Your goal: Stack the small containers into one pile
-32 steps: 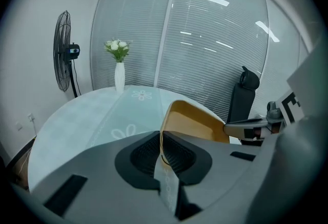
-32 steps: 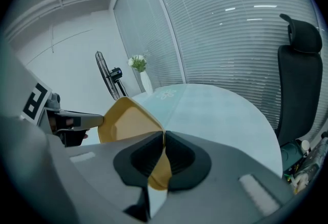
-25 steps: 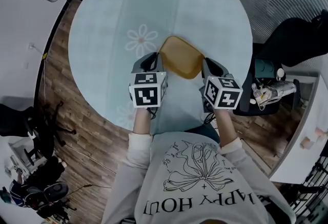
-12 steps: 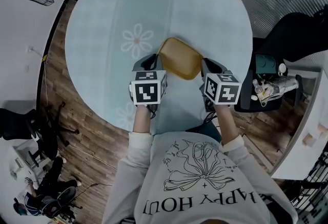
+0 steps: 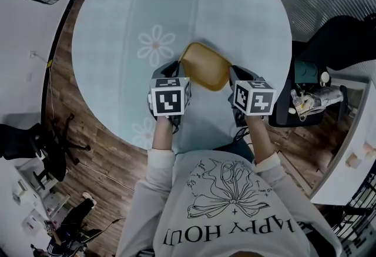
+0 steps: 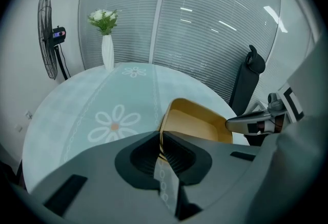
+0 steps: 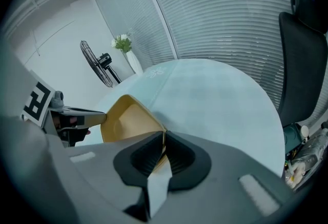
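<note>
Yellow container (image 5: 205, 64) spans between both hands, its left rim clamped in my left hand-held gripper (image 6: 160, 138) and its right rim in my right hand-held gripper (image 7: 164, 138), equally near.

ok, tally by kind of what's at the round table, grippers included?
yellow container: 1, clamped at opposite edges by both grippers
vase with flowers: 1, at the far edge
grippers: 2, left gripper and right gripper
total: 4
</note>
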Motion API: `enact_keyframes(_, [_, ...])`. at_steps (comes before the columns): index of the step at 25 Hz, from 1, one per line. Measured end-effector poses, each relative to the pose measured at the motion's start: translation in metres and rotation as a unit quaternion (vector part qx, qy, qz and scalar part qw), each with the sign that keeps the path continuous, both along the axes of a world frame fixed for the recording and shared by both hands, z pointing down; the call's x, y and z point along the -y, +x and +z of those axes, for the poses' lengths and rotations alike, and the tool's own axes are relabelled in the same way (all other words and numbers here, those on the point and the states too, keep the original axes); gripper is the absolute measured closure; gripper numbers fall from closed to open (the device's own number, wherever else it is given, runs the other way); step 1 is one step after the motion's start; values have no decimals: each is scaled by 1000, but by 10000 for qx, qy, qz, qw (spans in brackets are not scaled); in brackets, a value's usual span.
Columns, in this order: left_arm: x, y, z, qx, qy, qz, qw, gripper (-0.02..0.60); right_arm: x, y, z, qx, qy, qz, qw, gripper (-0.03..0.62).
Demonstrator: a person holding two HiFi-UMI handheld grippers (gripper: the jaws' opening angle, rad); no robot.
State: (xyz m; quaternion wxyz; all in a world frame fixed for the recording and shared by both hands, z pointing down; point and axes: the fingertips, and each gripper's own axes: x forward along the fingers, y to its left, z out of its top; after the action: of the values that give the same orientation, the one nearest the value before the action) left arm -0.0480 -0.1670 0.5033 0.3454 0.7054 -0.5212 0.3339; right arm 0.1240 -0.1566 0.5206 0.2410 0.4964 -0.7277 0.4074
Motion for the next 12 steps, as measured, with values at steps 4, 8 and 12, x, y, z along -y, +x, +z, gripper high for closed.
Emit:
enact_keyframes(4, [2, -3, 8, -22, -81, -7, 10000, 557, 0, -2, 7, -42, -138, -39, 9999, 567])
enact_keyframes(8, [3, -5, 14, -11, -155, 9, 9999, 557, 2, -4, 13, -61, -226, -55, 9997, 566])
enact_keyframes(12, [5, -5, 21, -61, -210, -7, 9998, 555, 3, -4, 19, -159, -283, -102, 9994, 564])
